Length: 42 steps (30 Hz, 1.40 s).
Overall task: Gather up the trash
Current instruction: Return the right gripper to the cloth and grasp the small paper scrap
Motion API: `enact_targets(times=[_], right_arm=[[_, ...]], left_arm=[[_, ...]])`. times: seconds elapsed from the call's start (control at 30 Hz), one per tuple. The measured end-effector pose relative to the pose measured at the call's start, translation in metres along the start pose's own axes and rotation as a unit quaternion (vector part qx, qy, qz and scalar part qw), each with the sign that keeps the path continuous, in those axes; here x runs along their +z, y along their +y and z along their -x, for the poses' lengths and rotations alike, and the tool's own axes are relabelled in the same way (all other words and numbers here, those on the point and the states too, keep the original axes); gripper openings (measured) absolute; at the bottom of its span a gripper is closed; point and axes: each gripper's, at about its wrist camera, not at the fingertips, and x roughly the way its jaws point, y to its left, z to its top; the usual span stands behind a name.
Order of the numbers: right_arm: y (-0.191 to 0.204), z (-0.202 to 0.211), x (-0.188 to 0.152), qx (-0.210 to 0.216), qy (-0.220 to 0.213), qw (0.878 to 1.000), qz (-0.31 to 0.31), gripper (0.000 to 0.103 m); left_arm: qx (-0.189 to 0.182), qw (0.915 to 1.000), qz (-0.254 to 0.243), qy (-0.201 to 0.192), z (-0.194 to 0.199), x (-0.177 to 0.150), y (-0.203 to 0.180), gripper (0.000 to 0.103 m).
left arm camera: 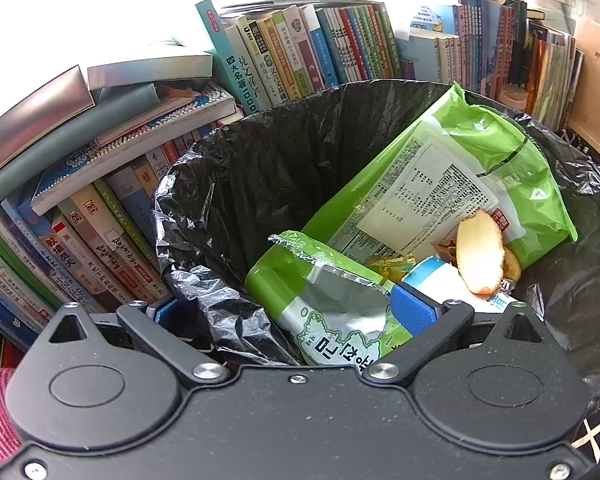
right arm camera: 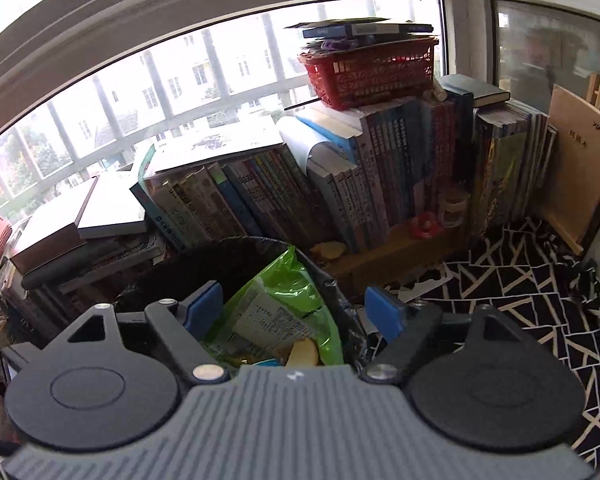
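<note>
Here the left gripper (left arm camera: 290,312) hung spread directly over the lined bin (left arm camera: 204,184), the seaweed packet (left arm camera: 332,320) between its pads; the right gripper (right arm camera: 294,308), likewise spread and empty, sat farther back.

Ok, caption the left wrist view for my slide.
Left gripper open over a black-lined trash bin holding green snack bags, books behind.
</note>
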Motion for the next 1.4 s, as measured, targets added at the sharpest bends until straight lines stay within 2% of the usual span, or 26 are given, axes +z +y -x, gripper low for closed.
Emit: enact_targets(times=[0.2, 0.43, 0.63, 0.87, 0.97, 1.13, 1.27, 1.4], right_arm=[[0.002, -0.006, 0.025, -0.049, 0.018, 0.999, -0.003, 0.091], [-0.013, -0.028, 0.019, -0.057, 0.036, 0.998, -0.017, 0.092], [-0.051, -0.056, 0.018, -0.042, 0.025, 0.997, -0.056, 0.092], [-0.120, -0.129, 0.026, -0.047, 0.017, 0.995, -0.091, 0.092], [-0.153, -0.170, 0.014, -0.037, 0.035, 0.992, -0.114, 0.092], [-0.189, -0.232, -0.024, 0.007, 0.077, 0.982, -0.170, 0.091], [-0.193, -0.271, -0.045, 0.057, 0.148, 0.971, -0.177, 0.090], [-0.185, -0.295, -0.055, 0.068, 0.191, 0.968, -0.145, 0.090]], left_arm=[[-0.009, 1.0000, -0.003, -0.001, 0.000, -0.001, 0.003, 0.102], [-0.009, 0.9999, -0.004, 0.001, 0.000, -0.001, 0.002, 0.102], [-0.005, 1.0000, -0.003, 0.006, -0.001, 0.001, 0.001, 0.102], [-0.007, 0.9997, 0.014, 0.019, -0.003, 0.002, 0.003, 0.102], [-0.007, 0.9993, 0.023, 0.028, -0.005, 0.003, 0.005, 0.102], [0.012, 0.9991, 0.000, 0.040, -0.005, 0.005, -0.001, 0.102], [0.025, 0.9979, -0.026, 0.054, -0.006, 0.007, -0.005, 0.102], [0.041, 0.9955, -0.049, 0.070, -0.006, 0.007, -0.009, 0.102]])
